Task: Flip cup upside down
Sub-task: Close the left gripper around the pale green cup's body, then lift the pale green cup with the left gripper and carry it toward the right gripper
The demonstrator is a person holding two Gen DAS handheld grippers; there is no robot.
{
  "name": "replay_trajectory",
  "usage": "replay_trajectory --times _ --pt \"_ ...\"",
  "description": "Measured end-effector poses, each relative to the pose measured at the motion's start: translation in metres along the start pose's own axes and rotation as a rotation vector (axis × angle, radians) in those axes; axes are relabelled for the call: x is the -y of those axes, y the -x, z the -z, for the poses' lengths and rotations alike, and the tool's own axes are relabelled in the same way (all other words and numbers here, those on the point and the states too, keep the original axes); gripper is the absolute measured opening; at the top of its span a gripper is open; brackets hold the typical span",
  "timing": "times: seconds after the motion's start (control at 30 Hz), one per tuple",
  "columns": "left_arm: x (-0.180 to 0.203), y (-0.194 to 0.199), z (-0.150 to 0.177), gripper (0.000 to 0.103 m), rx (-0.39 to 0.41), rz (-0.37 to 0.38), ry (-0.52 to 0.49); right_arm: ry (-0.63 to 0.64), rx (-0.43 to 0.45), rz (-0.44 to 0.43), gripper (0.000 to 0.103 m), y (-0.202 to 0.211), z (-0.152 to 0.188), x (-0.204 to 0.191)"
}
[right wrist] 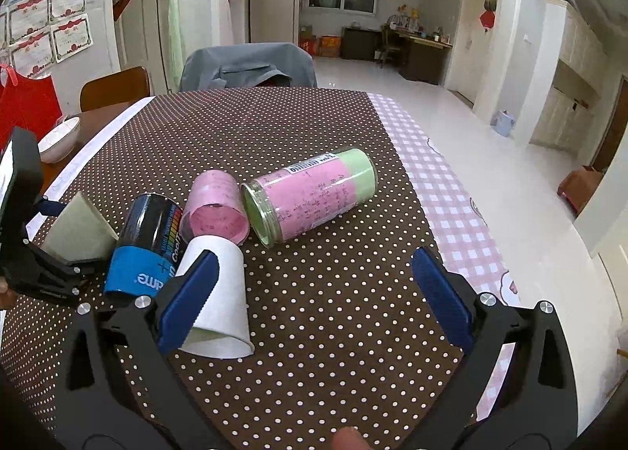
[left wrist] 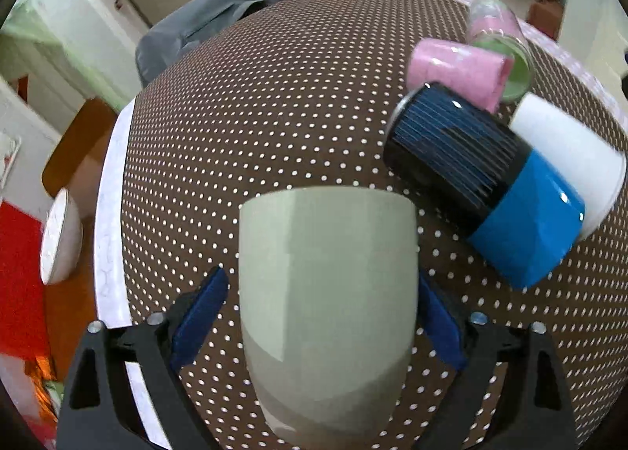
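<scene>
A pale green cup (left wrist: 327,293) sits between the blue pads of my left gripper (left wrist: 322,312), with the right pad against its side and a small gap at the left pad. In the right wrist view the same cup (right wrist: 78,228) is tilted in the left gripper (right wrist: 43,254) at the table's left. My right gripper (right wrist: 314,297) is open and empty above the dotted cloth, its left finger (right wrist: 188,297) in front of a white paper cup (right wrist: 219,293) standing mouth down.
A black and blue can (left wrist: 482,183) (right wrist: 149,242), a pink roll (left wrist: 459,73) (right wrist: 216,206) and a pink and green jar (right wrist: 310,195) lie on the brown dotted tablecloth (right wrist: 314,352). A white bowl (right wrist: 59,138) sits at the left edge. A chair with a grey jacket (right wrist: 247,65) stands behind.
</scene>
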State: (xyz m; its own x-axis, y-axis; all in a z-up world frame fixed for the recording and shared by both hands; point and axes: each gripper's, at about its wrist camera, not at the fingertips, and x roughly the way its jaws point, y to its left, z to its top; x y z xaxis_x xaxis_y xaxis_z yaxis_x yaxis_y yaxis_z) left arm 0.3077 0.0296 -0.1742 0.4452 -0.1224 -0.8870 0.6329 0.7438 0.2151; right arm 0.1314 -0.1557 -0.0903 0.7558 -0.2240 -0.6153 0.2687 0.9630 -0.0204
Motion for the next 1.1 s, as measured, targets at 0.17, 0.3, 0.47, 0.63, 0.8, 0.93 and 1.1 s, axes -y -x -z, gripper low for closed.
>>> replay_trajectory --times 0.17,0.3,0.47,0.63,0.8,0.93,1.1 --pt "-0.001 0.005 0.008 0.077 0.009 0.008 0.089 -0.017 0.005 -0.025 0.097 0.002 0.004 0.013" --pt "0.009 0.023 0.021 0.076 0.013 0.004 0.107 -0.023 0.018 -0.049 0.097 0.009 0.01 0.02" --pt "0.027 0.05 0.031 0.076 0.045 -0.024 0.088 -0.032 0.042 -0.079 0.097 0.025 0.021 0.029" --pt "0.062 0.084 0.048 0.076 0.087 -0.04 0.056 -0.038 0.077 -0.099 0.097 0.047 0.034 0.039" --pt "0.099 0.118 0.064 0.076 0.128 -0.034 0.009 -0.052 0.114 -0.106 0.097 0.072 0.047 0.053" --pt "0.133 0.142 0.076 0.076 0.15 -0.001 -0.032 -0.073 0.138 -0.097 0.097 0.087 0.055 0.068" --pt "0.169 0.151 0.08 0.076 0.168 0.042 -0.059 -0.095 0.136 -0.091 0.097 0.096 0.069 0.08"
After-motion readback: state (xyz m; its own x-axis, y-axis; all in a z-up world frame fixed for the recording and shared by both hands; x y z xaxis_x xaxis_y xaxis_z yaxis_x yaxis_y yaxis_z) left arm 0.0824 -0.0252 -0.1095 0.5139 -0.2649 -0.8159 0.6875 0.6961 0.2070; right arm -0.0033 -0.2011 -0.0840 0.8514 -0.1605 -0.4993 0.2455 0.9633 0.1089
